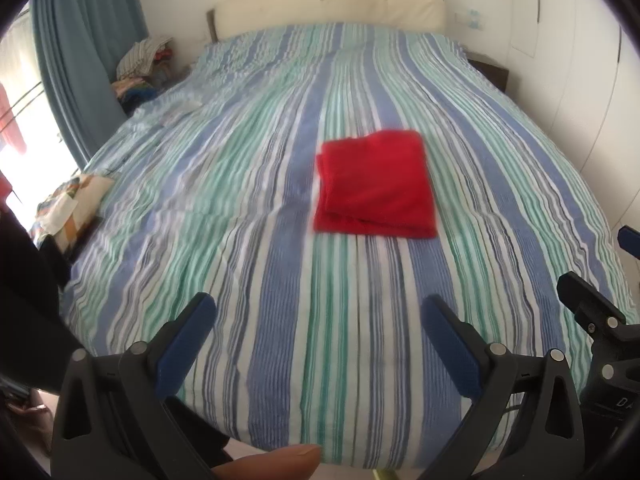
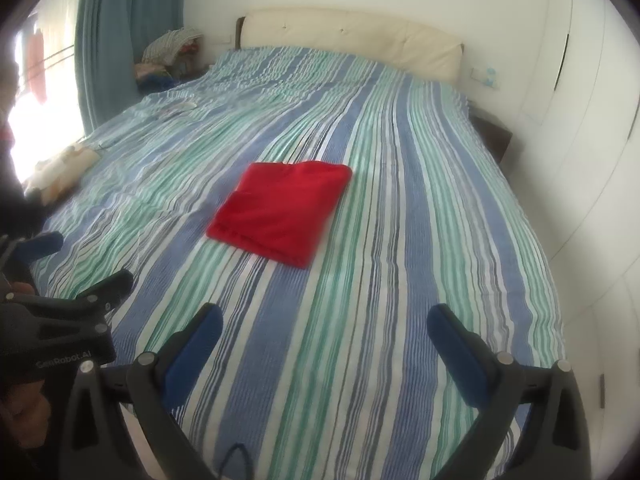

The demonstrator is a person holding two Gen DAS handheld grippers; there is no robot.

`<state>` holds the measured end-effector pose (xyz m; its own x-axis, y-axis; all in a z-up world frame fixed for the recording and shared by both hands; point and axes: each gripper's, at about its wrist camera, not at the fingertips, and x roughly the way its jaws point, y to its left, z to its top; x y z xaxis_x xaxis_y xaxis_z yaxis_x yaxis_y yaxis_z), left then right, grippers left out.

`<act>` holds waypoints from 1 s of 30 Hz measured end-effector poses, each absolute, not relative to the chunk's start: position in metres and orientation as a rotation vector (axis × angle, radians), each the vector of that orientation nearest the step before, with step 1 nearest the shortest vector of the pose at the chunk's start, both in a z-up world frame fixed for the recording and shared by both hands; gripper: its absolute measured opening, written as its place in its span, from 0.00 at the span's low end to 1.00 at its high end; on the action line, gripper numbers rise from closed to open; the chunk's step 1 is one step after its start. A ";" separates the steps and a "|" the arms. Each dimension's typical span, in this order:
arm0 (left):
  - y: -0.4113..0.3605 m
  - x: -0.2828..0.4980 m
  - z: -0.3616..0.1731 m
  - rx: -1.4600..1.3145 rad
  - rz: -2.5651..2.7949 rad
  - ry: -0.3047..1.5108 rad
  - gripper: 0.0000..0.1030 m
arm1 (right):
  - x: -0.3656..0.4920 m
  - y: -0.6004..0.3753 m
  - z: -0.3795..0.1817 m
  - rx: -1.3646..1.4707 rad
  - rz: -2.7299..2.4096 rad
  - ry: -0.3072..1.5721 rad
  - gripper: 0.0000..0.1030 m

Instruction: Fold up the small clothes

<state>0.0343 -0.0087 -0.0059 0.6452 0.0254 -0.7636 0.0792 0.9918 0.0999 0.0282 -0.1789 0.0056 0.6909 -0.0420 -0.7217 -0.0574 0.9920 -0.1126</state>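
A red garment (image 1: 375, 184) lies folded into a flat square near the middle of the striped bed (image 1: 240, 208). It also shows in the right wrist view (image 2: 280, 210). My left gripper (image 1: 316, 312) is open and empty, held above the bed's near edge, well short of the garment. My right gripper (image 2: 324, 322) is open and empty too, also back near the foot of the bed. The right gripper's body shows at the right edge of the left wrist view (image 1: 600, 320), and the left gripper shows at the left of the right wrist view (image 2: 72, 292).
A patterned cloth (image 1: 74, 204) lies at the bed's left edge. A pile of clothes (image 1: 144, 68) sits beside the cream headboard (image 1: 332, 4), by the blue curtain (image 1: 84, 48). A dark nightstand (image 2: 492, 134) and white wardrobe doors (image 2: 580, 120) stand on the right.
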 end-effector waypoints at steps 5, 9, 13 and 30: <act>-0.012 0.034 -0.005 0.153 -0.017 0.863 1.00 | 0.027 -0.180 0.008 -0.112 0.017 0.815 0.98; -0.012 0.034 -0.003 0.139 -0.025 0.865 1.00 | 0.026 -0.180 0.010 -0.111 0.014 0.816 0.98; -0.012 0.033 -0.001 0.144 -0.022 0.856 1.00 | 0.026 -0.182 0.012 -0.101 0.011 0.820 0.98; -0.014 0.033 0.003 0.140 -0.029 0.854 0.99 | 0.024 -0.183 0.018 -0.095 0.014 0.822 0.98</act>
